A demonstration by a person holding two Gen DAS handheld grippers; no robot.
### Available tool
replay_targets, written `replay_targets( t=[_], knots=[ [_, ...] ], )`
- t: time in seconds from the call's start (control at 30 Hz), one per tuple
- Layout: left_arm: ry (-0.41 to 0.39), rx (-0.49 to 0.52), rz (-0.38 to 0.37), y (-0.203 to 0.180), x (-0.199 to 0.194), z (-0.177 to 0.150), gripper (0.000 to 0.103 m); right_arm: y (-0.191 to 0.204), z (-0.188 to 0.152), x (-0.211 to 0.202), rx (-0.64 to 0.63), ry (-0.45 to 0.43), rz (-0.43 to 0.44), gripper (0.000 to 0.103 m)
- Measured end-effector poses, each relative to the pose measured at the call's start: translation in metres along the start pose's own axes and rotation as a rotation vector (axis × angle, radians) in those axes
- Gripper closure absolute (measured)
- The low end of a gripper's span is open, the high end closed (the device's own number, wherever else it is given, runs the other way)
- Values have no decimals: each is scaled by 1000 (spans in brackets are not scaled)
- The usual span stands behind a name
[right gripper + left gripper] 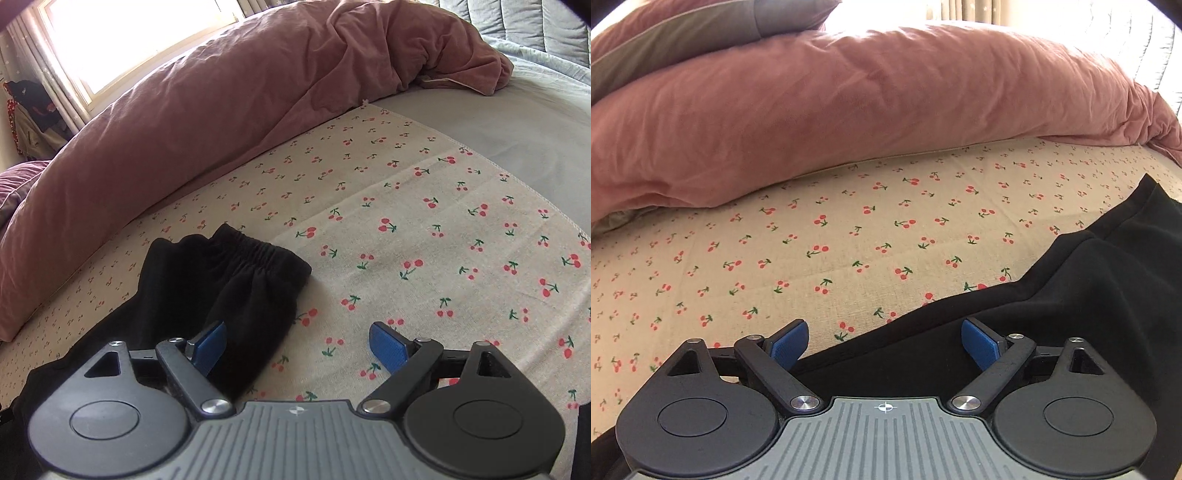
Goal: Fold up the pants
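Surface: one beige cloth printed with red cherries (849, 236) spread flat over a bed, carrying everything seen in both wrist views.
Left tool (884, 345): one, its two blue-padded fingers (790, 343) spread wide with nothing between them; it hangs over the edge of the pants, one pad above the cherry cloth, the other above black fabric.
Right tool (297, 345): one, also spread wide and holding nothing; its left blue pad (212, 345) sits over the pants, the other over bare cherry cloth.
Pants: one pair of black fabric pants (221, 288) lying on the cherry cloth, not gripped by either tool. In the right wrist view the gathered elastic waistband (266, 254) points away from the camera, rumpled. In the left wrist view the black fabric (1052, 295) runs from the near edge out to the right, a hemmed end farthest off.
Beyond the cloth: one plain grey sheet (517, 122), to the right of the cloth's stitched edge.
Far side: one dusty pink crumpled duvet (849, 110) heaped along the back of the bed, touching the cloth's far edge.
Background: one bright window (129, 40), and one grey quilted headboard (528, 22).
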State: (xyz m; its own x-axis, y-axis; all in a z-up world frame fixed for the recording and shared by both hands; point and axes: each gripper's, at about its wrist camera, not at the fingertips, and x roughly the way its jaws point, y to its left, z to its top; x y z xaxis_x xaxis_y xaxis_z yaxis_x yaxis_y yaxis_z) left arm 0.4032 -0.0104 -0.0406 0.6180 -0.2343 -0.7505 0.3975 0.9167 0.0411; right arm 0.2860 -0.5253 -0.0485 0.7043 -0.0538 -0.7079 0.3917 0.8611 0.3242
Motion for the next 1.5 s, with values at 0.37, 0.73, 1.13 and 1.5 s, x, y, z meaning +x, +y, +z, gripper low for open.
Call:
replay_targets(
  t=[0.37,0.73,1.13,1.5],
  knots=[
    [-2,20,-51,-27,8,7,103,25,17,35,-69,-33,21,79],
    [-177,-160,30,-17,16,0,102,-6,14,-6,-118,-199,-98,87],
    [-144,-59,-8,-4,24,-3,68,-8,42,14,-143,-182,-71,39],
    [-222,-105,5,-10,18,-2,103,27,25,42,-318,-201,-88,85]
  ],
)
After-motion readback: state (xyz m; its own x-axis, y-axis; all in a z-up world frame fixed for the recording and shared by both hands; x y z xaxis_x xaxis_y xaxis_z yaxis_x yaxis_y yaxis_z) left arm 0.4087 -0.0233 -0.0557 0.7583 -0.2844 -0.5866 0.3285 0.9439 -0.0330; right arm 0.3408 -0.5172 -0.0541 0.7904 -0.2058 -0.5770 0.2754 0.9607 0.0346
